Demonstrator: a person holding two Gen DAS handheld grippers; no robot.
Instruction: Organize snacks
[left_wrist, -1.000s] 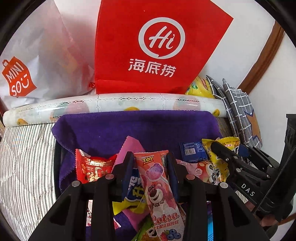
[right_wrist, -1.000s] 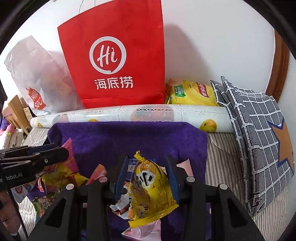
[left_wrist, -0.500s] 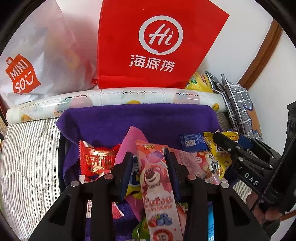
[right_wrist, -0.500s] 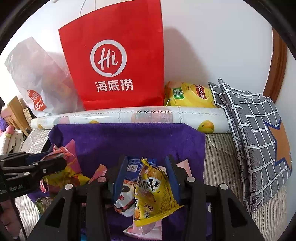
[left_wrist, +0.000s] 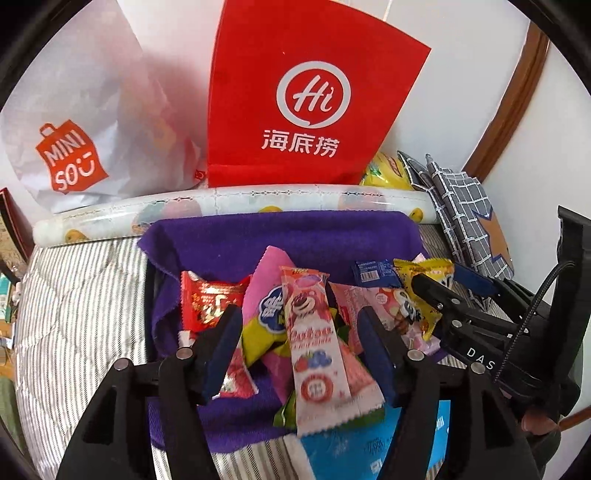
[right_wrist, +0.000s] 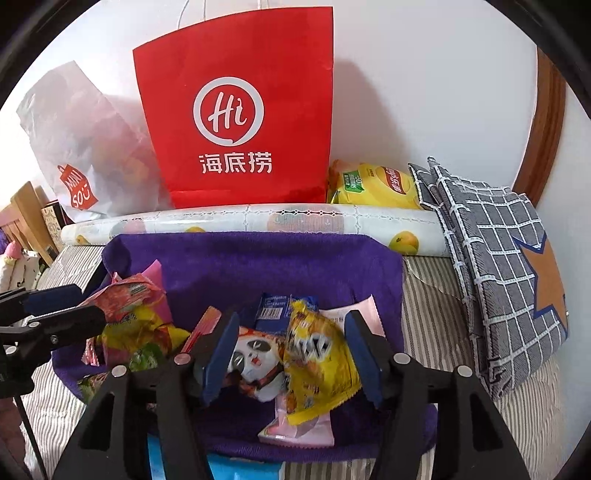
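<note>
Several snack packets lie piled on a purple towel (left_wrist: 280, 236) (right_wrist: 258, 258). My left gripper (left_wrist: 299, 321) is open, its fingers either side of a long pink bear-print packet (left_wrist: 314, 343) that lies on the pile. A red packet (left_wrist: 207, 302) lies to its left. My right gripper (right_wrist: 291, 328) is open, its fingers either side of a yellow packet (right_wrist: 317, 354) lying on a panda packet (right_wrist: 255, 358). The right gripper also shows at the right of the left wrist view (left_wrist: 436, 291); the left gripper shows at the left of the right wrist view (right_wrist: 66, 302).
A red Hi paper bag (left_wrist: 310, 103) (right_wrist: 236, 110) and a white Miniso bag (left_wrist: 81, 122) stand against the wall. A printed roll (right_wrist: 258, 221) lies behind the towel. A yellow chips bag (right_wrist: 373, 184) and checked cushions (right_wrist: 495, 251) are at right. Striped bedding (left_wrist: 81, 295) surrounds the towel.
Both grippers have opened and let go of their packets. The pink bear packet and the yellow packet now lie on the pile, and both grippers have pulled back a little.
</note>
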